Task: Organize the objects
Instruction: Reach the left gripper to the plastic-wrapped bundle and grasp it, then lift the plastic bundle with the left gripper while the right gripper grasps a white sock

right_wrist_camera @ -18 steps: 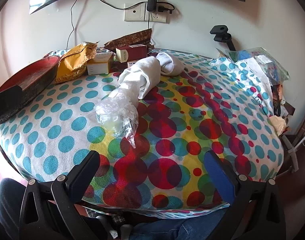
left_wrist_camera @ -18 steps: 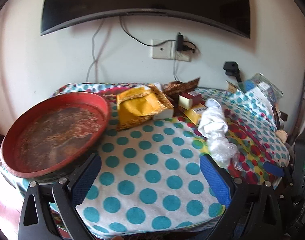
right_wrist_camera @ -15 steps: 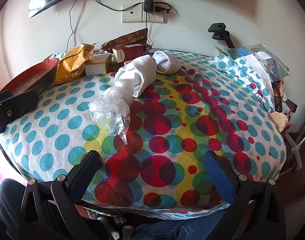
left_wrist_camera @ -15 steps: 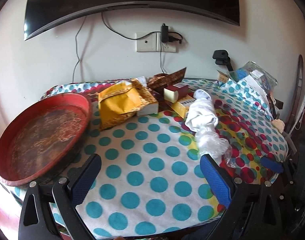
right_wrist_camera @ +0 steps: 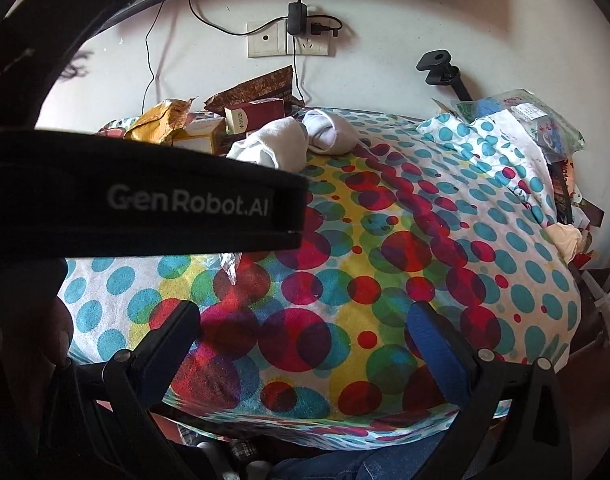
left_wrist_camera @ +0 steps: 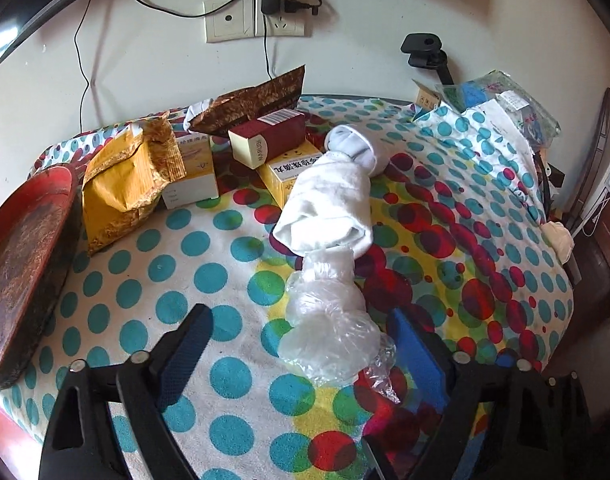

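hovered over the polka-dot cloth [left_wrist_camera: 153, 280]: left gripper [left_wrist_camera: 301, 344] spread around, not pinching, the crumpled clear plastic bag [left_wrist_camera: 329, 332] beside rolled white socks [left_wrist_camera: 333, 204]; right gripper [right_wrist_camera: 305, 336] spread wide, empty, nearer the cloth's front edge.

The left tool [left_wrist_camera: 301, 344] has swung from the red tray [left_wrist_camera: 21, 276] toward 3 o'clock and come closer over the table [left_wrist_camera: 209, 248], so the clear plastic bag [left_wrist_camera: 329, 332] now lies between its spread fingers; whether they touch it cannot be told. The tray has slid to the 9 o'clock edge. In the right wrist view the left tool's black body [right_wrist_camera: 145, 196] now crosses the picture at 9 o'clock, hiding most of the bag.
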